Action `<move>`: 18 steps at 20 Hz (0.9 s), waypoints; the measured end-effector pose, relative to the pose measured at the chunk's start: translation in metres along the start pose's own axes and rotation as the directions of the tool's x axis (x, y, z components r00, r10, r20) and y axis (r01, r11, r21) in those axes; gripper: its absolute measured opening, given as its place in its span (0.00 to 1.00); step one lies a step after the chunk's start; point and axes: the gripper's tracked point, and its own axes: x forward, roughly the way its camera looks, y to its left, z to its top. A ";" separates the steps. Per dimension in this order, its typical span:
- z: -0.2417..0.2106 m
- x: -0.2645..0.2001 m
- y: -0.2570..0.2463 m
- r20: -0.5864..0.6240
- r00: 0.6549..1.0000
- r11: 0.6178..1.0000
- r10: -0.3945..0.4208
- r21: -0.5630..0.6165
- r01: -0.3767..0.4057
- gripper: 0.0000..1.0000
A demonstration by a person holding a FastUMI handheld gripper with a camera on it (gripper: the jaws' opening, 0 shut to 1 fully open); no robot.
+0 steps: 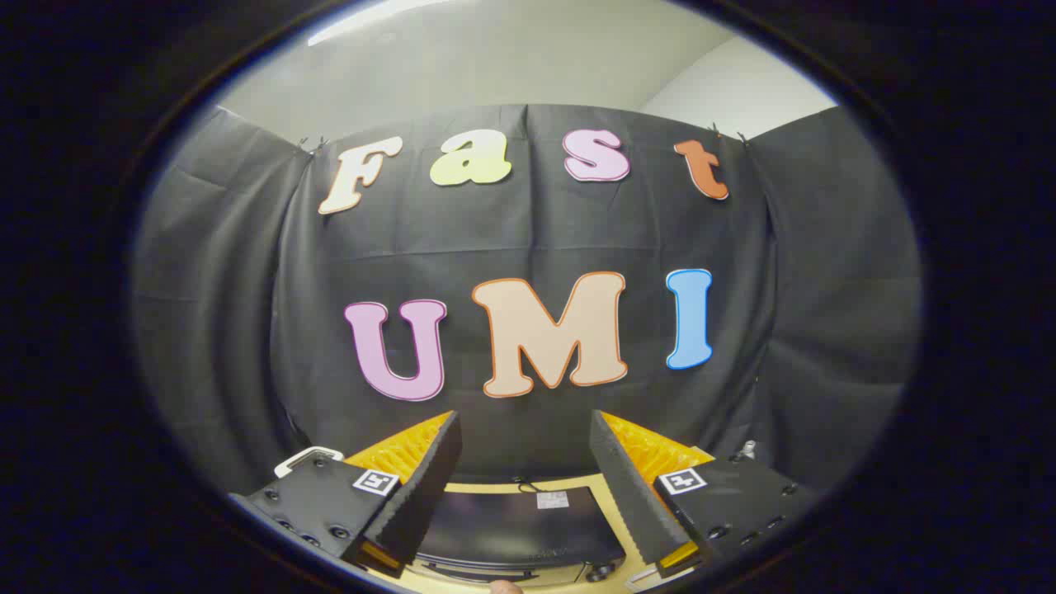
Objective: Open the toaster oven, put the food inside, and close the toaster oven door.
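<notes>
The toaster oven (516, 524) is a black box seen from above, low between my fingers and a little beyond them, standing on a tan tabletop (495, 487). Its front edge with a knob (602, 569) shows at the very bottom. My gripper (525, 421) is held high above it, open, with a wide gap and nothing between the fingers. A small pinkish-tan rounded thing (503, 587) peeks in below the oven's front; I cannot tell what it is.
A white curved rim (307, 459) shows behind the left finger. A small metal part (747, 450) stands behind the right finger. The black cloth wall (528, 247) closes off the table behind the oven, with a pale ceiling above.
</notes>
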 end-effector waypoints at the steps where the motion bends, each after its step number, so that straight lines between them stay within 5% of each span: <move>1: -0.003 -0.001 0.001 -0.002 1.000 1.000 0.009 -0.001 -0.009 0.98; 7: -0.037 -0.014 -0.012 -0.069 0.997 0.998 -0.037 -0.057 0.033 0.98; 18: -0.071 -0.007 0.032 -0.065 0.998 1.000 0.002 -0.023 -0.004 0.99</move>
